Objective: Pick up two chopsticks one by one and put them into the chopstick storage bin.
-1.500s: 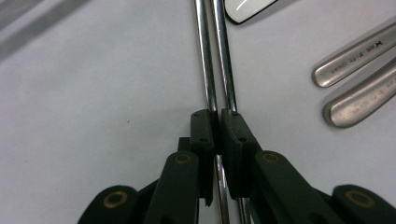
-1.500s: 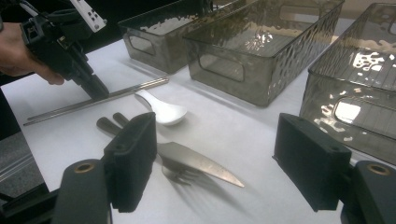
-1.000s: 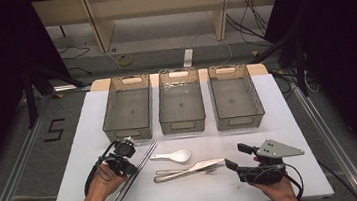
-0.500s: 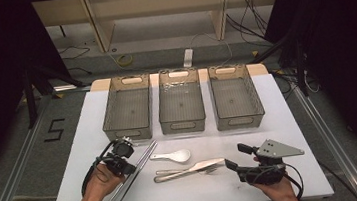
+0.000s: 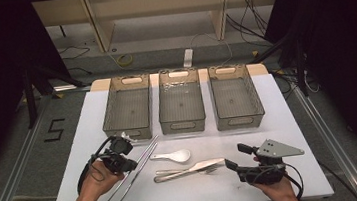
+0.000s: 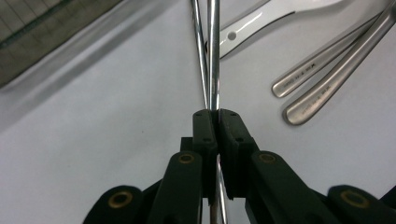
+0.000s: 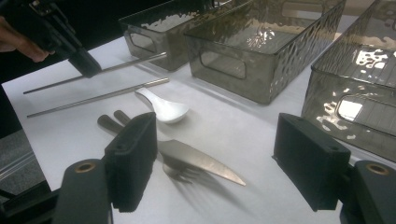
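Lying on the white table (image 5: 93, 119), at its near left, two metal chopsticks (image 5: 134, 170) run in a slant from near-left to far-right, close together, and they seem to cross in the left gripper view (image 6: 211, 51). The left gripper (image 5: 129, 164) is on them: in its own view the two black jaws stand almost together with one chopstick pinched between the pads (image 6: 205, 126), while the second chopstick passes just beside it on the table. The left hand (image 5: 96, 177) holds this gripper, and a black cable goes around it.

Just right of the chopsticks is a white spoon (image 5: 172, 156), with its bowl to the right and its handle toward the chopsticks. Near to it, a little closer to the person, lie a knife (image 5: 203, 165) and a fork (image 5: 184, 173), side by side and touching, with handles to the left. In the right gripper view the knife blade (image 7: 201, 161) lies over the fork tines (image 7: 180, 173).

The right gripper (image 5: 235, 158) is at the near right of the table, just right of the knife tip, with a grey plate (image 5: 277, 148) on top. Its jaws are wide apart and hold nothing; in its own view they frame the knife and the spoon (image 7: 163, 108). The right hand (image 5: 276, 190) holds it from the near edge.

On the far half of the table three grey bins stand in a row: the left bin (image 5: 128, 108), the middle bin (image 5: 181, 102) and the right bin (image 5: 235, 97). They look empty.
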### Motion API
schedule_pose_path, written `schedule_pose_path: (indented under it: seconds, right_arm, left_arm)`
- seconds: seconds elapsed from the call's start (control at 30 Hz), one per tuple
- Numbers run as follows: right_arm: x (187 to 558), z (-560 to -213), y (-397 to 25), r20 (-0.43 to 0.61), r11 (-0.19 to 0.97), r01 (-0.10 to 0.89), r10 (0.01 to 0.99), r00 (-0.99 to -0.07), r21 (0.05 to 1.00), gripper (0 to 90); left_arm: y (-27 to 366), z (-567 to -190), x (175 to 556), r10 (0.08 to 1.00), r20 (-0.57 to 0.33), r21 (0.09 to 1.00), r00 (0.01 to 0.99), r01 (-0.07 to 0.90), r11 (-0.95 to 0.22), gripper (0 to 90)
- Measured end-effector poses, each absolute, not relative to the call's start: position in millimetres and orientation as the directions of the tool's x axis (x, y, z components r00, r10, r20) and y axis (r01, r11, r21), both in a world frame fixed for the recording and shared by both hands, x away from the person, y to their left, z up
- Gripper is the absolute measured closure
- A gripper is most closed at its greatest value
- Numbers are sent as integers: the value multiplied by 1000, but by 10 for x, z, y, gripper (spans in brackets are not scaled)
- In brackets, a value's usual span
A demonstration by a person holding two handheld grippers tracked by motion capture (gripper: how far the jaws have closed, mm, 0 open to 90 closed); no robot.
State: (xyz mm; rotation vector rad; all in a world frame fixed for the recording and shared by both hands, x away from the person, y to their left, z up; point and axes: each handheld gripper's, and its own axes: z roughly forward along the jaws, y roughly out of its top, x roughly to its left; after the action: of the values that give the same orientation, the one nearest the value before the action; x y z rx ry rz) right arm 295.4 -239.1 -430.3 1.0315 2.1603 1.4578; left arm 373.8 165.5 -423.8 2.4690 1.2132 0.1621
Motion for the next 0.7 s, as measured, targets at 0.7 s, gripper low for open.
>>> schedule_pose_path:
  seconds: [0.7]
  right_arm:
    - [2957,-4303,-2406,124,201,380,726,-677,903,307]
  left_arm:
    - [1759,-3749,4112,795,-101,537,598,706,-463,853]
